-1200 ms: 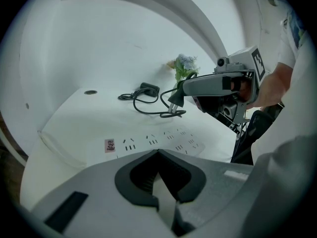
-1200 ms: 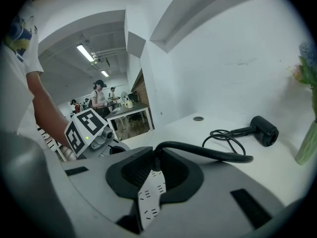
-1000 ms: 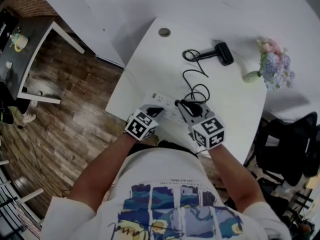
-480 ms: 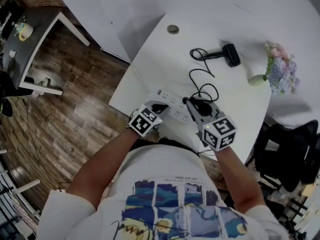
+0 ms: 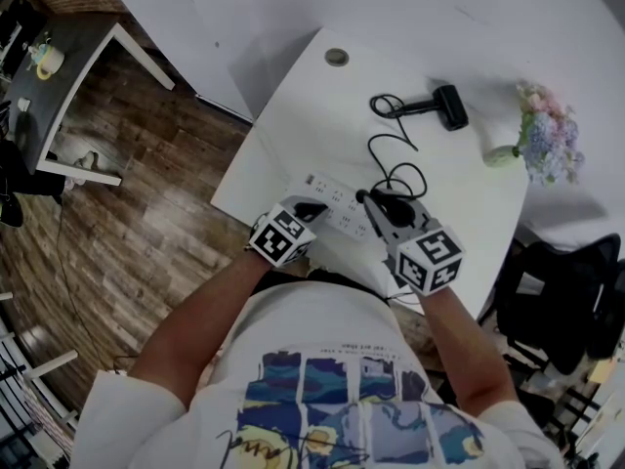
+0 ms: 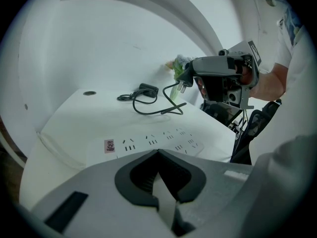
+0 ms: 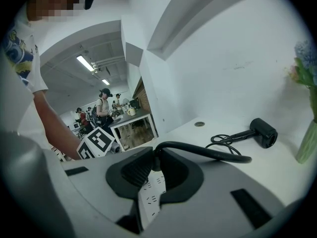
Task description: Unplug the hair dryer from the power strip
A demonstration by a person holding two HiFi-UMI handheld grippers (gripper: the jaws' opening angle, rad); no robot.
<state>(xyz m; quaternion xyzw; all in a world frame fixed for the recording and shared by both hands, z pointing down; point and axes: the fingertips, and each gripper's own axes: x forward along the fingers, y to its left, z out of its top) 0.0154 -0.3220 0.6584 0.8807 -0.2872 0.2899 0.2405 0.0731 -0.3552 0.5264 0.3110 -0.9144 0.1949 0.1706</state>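
Right hand-held gripper (image 7: 156, 155) pinches the black plug (image 6: 184, 82), prongs bare and up off the power strip (image 6: 148, 143) (so the pull itself looks done to us). Left hand-held gripper (image 6: 158, 151) has its jaws pressed together, tips down at the near end of the strip, with nothing between them that we can make out. Hair dryer (image 5: 446, 106) lies well apart at the far side of the table (image 5: 293, 115), its cord (image 7: 208, 151) looping back to the plug.

Risks we see:
- The pinch sits on the plug's body close to the cord, so a twist could let it slip and drop back on the sockets.
- Carry the plug further off and the cord goes taut and drags the dryer, which lies near the flower vase (image 5: 500, 155) (could tip it).
- Lift the left one carelessly and the light strip may skid toward the table edge.
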